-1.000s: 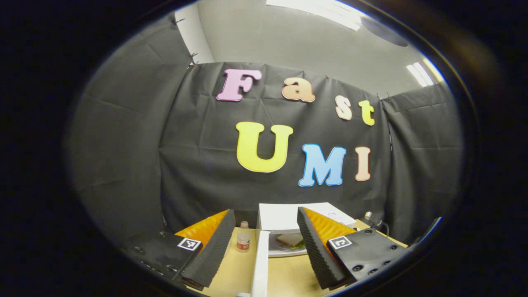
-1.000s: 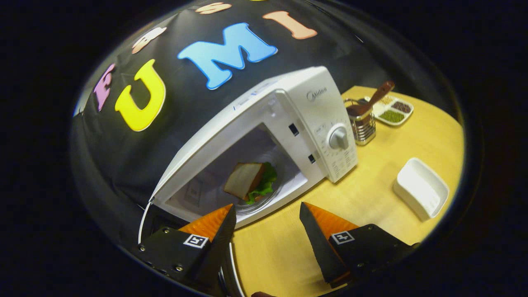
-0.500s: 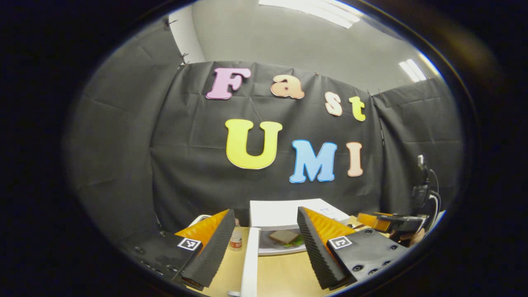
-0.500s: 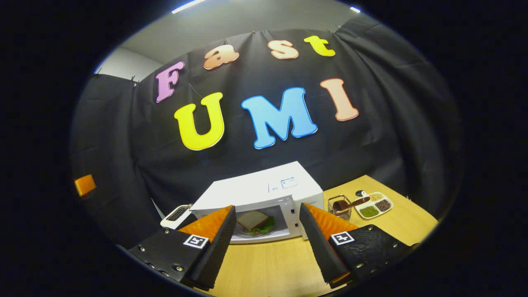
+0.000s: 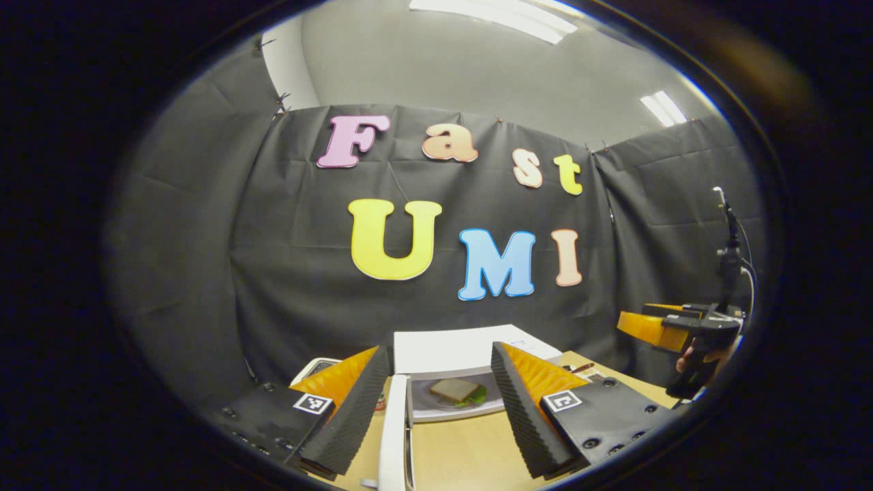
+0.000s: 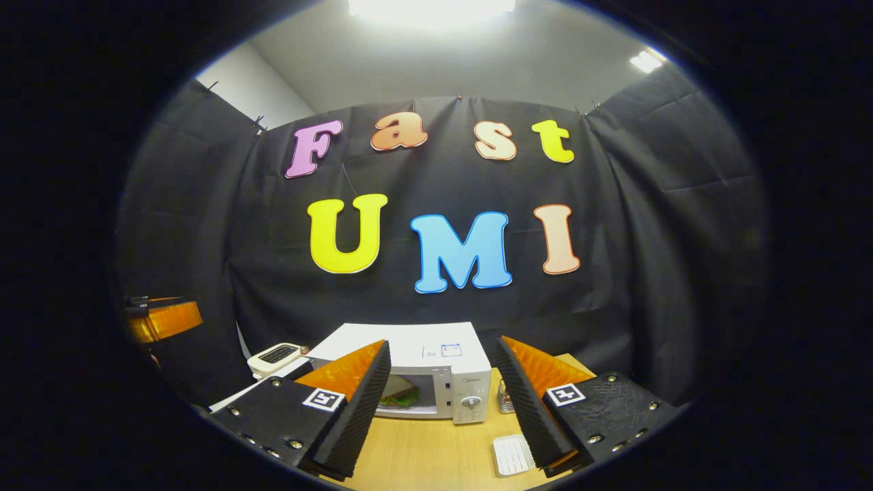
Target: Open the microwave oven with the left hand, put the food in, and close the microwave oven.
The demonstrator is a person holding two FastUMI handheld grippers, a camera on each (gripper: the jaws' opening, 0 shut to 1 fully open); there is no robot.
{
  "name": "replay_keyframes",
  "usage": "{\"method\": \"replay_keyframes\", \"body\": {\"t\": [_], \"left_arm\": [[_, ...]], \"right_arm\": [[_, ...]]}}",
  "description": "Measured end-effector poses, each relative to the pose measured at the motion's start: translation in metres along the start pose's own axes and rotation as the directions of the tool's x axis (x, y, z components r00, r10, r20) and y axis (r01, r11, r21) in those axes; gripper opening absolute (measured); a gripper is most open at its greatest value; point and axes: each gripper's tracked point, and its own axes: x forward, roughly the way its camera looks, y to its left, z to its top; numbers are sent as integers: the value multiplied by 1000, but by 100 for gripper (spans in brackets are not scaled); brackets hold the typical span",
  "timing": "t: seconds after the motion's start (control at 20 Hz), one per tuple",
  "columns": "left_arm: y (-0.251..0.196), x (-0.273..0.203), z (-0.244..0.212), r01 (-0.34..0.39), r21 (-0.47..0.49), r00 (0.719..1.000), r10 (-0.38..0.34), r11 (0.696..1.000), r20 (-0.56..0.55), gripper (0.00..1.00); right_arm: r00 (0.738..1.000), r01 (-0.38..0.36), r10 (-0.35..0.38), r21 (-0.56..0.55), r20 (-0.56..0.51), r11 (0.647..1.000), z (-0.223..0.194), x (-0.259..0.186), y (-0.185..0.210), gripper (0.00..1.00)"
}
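The white microwave (image 5: 458, 349) (image 6: 436, 356) stands at the back of the wooden table, its door (image 5: 394, 436) swung out toward me on the left. A sandwich with lettuce (image 5: 455, 391) (image 6: 401, 394) lies on a plate inside the cavity. My left gripper (image 5: 436, 409) is open and empty, raised in front of the door's edge. My right gripper (image 6: 442, 406) is also open and empty, well back from the oven. In the left gripper view the right gripper (image 5: 672, 329) hangs high at the right edge, with the hand (image 5: 699, 354) holding it.
A white toaster (image 6: 276, 356) sits left of the microwave. A metal utensil holder (image 6: 505, 401) stands to its right, and a white dish (image 6: 513, 455) lies on the table (image 6: 423, 457) in front. A small bottle (image 5: 379, 404) peeks from behind my left finger.
The right gripper has pulled back and up from the microwave mouth, so the oven looks small and distant. The left gripper view has shifted slightly; the right gripper has risen into it at the right edge.
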Motion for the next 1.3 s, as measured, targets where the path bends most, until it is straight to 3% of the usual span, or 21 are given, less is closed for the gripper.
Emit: {"method": "replay_keyframes", "body": {"t": [0.1, 0.35, 0.55, 0.65, 0.9, 1.3], "left_arm": [[5, -3, -8, -7, -5, 1000, 7, 1000, -19, 97], [55, -32, -45, -124, 22, 986, 125, 992, -107, 9], [114, -67, -103, -235, -7, 945, 227, 972, -235, 6], [128, -85, -131, -245, -30, 930, 226, 969, -290, 6], [128, -115, -196, -203, -35, 898, 172, 979, -405, 7], [78, -105, -219, -99, -71, 888, 56, 993, -457, 5]], "right_arm": [[1000, -6, 6, 27, -8, 1000, -1, 1, 1, 92], [1000, 3, -3, 38, -15, 999, -3, 1, 3, 92], [1000, 5, -5, 38, -9, 999, -2, 2, 4, 92], [1000, 13, -12, 51, -22, 999, -6, 3, 2, 92], [999, 28, -26, 52, -35, 998, -10, 2, -3, 92], [996, 44, -40, 44, -83, 998, -28, 1, -16, 92]]}}
